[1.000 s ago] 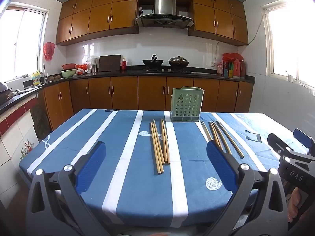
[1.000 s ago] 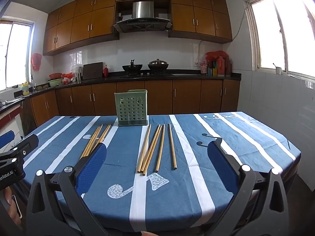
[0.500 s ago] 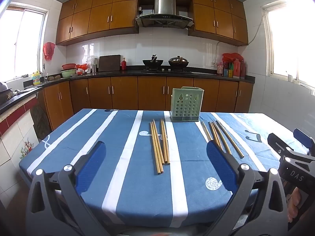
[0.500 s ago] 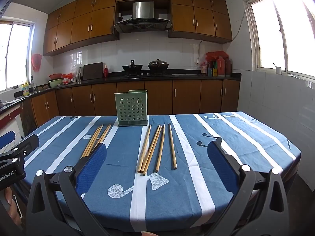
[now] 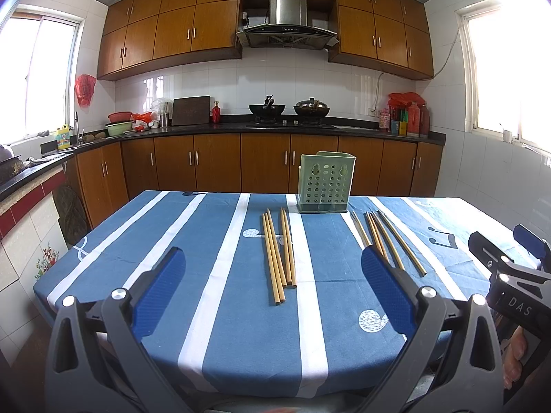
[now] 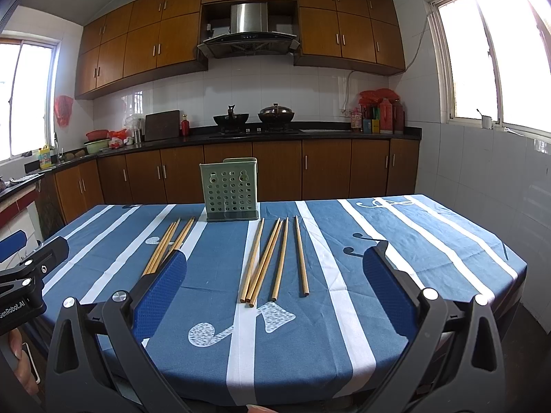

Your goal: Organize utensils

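Observation:
A green perforated utensil holder [image 5: 323,183] stands upright at the far side of the blue striped table [image 5: 172,241]; it also shows in the right wrist view [image 6: 231,190]. Two groups of wooden chopsticks lie flat in front of it: the left group [image 5: 278,254] [image 6: 168,245] and the right group [image 5: 389,241] [image 6: 272,258]. My left gripper [image 5: 272,292] is open and empty above the near table edge, short of the left group. My right gripper [image 6: 273,292] is open and empty, short of the right group.
The table's near edge [image 6: 241,389] curves just below both grippers. Kitchen counters with wooden cabinets [image 5: 241,158] run behind and to the left. The other handheld gripper shows at each view's side [image 5: 509,275] [image 6: 24,275].

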